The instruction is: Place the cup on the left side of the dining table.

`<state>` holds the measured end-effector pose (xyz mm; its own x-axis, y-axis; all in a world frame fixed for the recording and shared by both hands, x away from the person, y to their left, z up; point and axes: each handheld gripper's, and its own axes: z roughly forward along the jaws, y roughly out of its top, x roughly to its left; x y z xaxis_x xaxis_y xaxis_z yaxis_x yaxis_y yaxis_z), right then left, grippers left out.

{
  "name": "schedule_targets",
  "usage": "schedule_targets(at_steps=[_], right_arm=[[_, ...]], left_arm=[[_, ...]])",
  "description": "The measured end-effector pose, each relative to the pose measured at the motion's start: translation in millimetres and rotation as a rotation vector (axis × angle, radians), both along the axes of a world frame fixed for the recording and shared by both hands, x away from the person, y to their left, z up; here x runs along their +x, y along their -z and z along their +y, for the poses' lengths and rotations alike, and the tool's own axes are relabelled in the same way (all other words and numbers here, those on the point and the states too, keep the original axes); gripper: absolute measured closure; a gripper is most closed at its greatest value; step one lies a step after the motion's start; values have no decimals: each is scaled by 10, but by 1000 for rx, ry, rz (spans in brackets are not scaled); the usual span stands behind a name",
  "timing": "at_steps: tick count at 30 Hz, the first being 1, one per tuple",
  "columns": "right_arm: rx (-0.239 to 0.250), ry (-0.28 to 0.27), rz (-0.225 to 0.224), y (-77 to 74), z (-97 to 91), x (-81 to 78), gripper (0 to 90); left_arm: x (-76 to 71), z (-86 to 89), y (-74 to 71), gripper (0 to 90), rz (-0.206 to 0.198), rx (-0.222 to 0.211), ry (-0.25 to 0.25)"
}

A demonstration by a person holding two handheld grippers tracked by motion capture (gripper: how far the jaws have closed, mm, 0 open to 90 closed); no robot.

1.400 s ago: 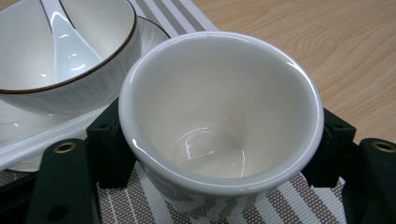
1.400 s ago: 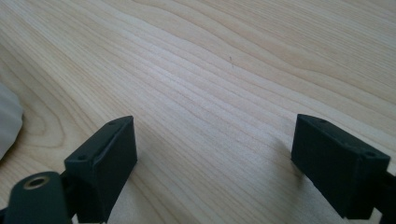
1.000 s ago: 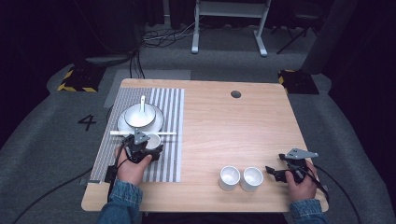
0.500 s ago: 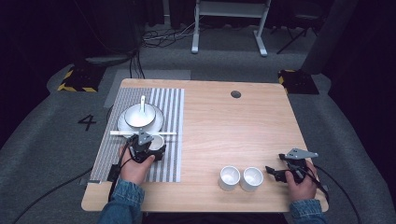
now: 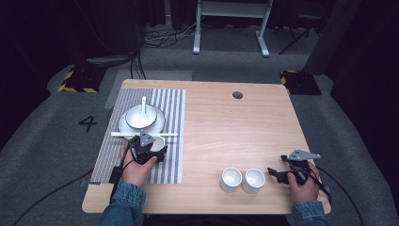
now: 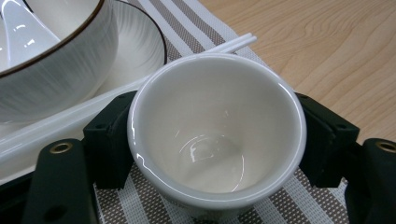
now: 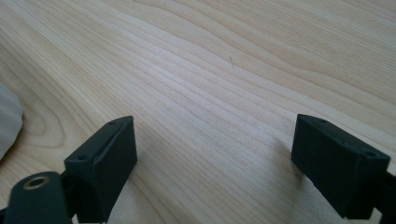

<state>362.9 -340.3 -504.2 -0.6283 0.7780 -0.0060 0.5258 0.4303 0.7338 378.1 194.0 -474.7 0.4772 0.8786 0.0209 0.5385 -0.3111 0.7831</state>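
White cup [image 6: 217,135] clamped in left gripper [image 6: 215,140]

Dark lab or studio, wooden table [image 5: 235,136], taped floor number [image 5: 87,124], hazard-striped blocks [image 5: 75,81], loose cables [image 5: 164,37]

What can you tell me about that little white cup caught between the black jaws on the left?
The cup is small, white and glossy, likely ceramic, with no handle in sight, and empty. It stands upright, mouth up, over the striped placemat, the left gripper jaws pressing its two sides. White chopsticks lie just behind it, before the plate.
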Motion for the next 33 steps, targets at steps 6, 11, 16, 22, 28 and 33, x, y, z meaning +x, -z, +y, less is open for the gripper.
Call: schedule_targets(at_steps=[6, 11, 16, 22, 28, 33], right_arm=[[1, -3, 1, 0, 1, 5, 141], [0, -2, 1, 1, 5, 9, 139], [-1, -1, 0, 1, 6, 7, 139], [-1, -1, 0, 1, 6, 7, 138], [-1, -1, 0, 1, 6, 7, 138], [-1, -1, 0, 1, 6, 7, 139]], left_arm=[[-62, 37, -81, 192, -37, -21, -25], [-137, 56, -150, 196, -45, -21, -24], [-235, 68, -215, 194, -47, -15, -7], [-371, 128, -283, 194, -43, -18, 1], [-467, 143, -283, 196, -25, -1, 25], [-539, 173, -296, 196, -18, 4, 39]])
